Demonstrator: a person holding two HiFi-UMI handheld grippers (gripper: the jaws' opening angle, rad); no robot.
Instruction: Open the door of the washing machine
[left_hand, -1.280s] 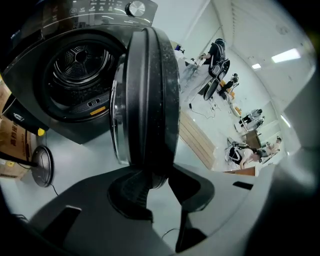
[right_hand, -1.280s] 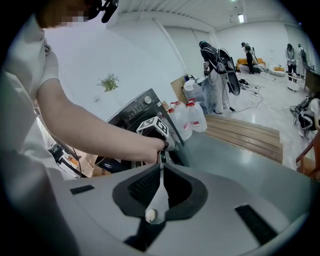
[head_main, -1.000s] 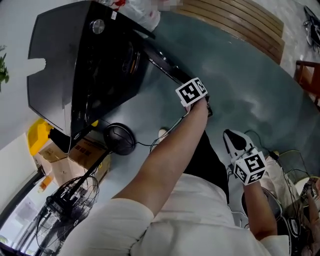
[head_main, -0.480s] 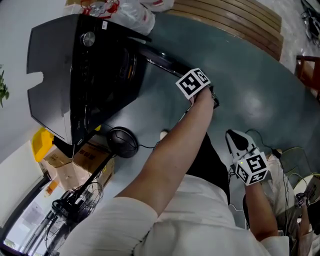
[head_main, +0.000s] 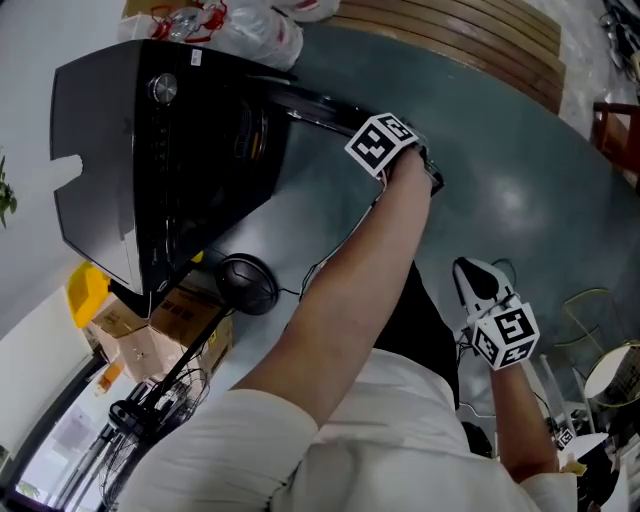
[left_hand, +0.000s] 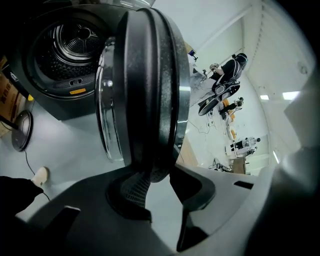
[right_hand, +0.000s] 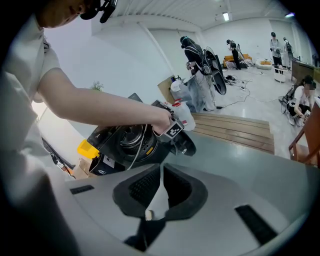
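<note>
Between the jaws of our left gripper (left_hand: 157, 182) sits the thick black rim of the washing machine door (left_hand: 145, 90), and the two pads clamp it from either side. We see the door edge-on in the left gripper view, swung well away from the machine, with its bulging glass bowl (left_hand: 106, 115) facing the opening. Behind it the steel drum (left_hand: 75, 40) lies fully exposed inside the dark front panel.

From the head view, our left arm reaches forward across the grey floor (head_main: 500, 190) to the door's far edge. The black washing machine (head_main: 170, 170) stands at the upper left.

Our right gripper (right_hand: 161, 176) hangs low at our right side, well apart from the machine. Its jaws are drawn together with nothing between them.

Plastic bags (head_main: 255, 35) rest on top of the machine. Near its base we see a round black disc with a cable (head_main: 243, 282), cardboard boxes (head_main: 150, 335) and a yellow object (head_main: 85, 285). A wooden slatted platform (head_main: 470, 40) lies beyond the door.
</note>
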